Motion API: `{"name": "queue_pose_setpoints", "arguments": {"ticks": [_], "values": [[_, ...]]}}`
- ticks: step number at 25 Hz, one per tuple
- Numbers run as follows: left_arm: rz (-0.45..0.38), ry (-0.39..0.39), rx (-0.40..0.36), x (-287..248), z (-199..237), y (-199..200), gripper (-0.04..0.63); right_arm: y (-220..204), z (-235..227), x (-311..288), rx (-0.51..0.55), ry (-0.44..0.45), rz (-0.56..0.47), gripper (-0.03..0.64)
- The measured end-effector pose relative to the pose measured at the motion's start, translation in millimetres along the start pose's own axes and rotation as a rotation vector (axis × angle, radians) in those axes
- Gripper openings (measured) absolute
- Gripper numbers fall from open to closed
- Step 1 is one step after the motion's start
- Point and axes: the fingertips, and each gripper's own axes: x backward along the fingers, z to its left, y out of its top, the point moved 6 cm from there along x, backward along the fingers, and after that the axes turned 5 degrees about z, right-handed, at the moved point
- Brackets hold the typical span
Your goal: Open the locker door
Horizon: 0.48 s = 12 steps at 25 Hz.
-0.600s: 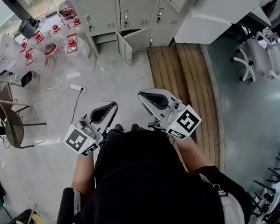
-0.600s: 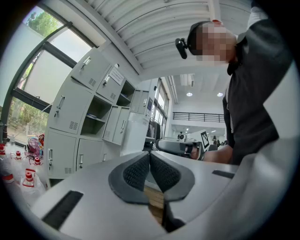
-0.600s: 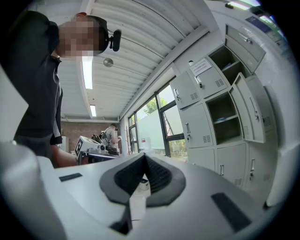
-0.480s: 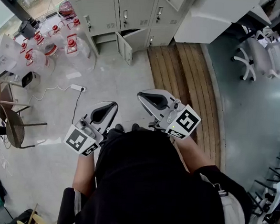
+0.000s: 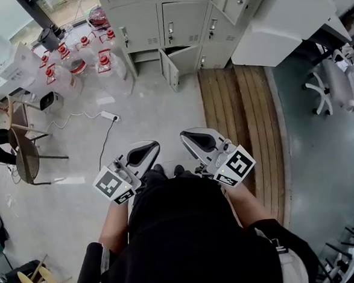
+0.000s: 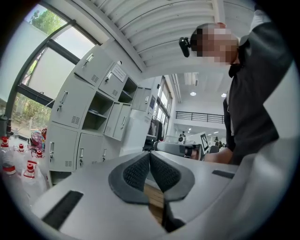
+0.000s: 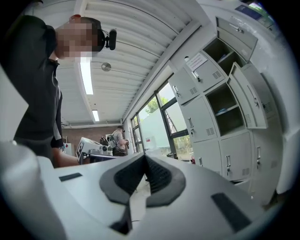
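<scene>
A bank of grey lockers (image 5: 173,16) stands at the far side of the floor, well away from both grippers. One low door (image 5: 169,69) hangs ajar. My left gripper (image 5: 149,148) is held in front of the body, shut and empty. My right gripper (image 5: 187,136) sits beside it, also shut with nothing in it. In the left gripper view the pads meet at the left gripper (image 6: 150,155), with the lockers (image 6: 75,117) at left. The right gripper view has the right gripper (image 7: 144,157) with jaws together and the lockers (image 7: 220,108) at right, one door (image 7: 248,98) swung out.
Several water jugs with red caps (image 5: 80,58) stand left of the lockers. A power strip (image 5: 109,115) and its cable lie on the floor. A chair (image 5: 24,160) is at left. Wooden planks (image 5: 244,124), a white cabinet (image 5: 282,24) and an office chair (image 5: 332,82) are at right.
The whole view has shifted slightly, so the lockers and floor sit lower and further right. Both grippers stay shut and side by side.
</scene>
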Motion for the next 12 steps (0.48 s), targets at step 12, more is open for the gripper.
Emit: {"name": "queue_pose_setpoints", "arguments": {"ticks": [12], "values": [[0.03,0.084,-0.004,22.7,13.4,11.7,0.018,-14.9,0.1,-29.8,-0.049,0.104,0.008,0.012]]}}
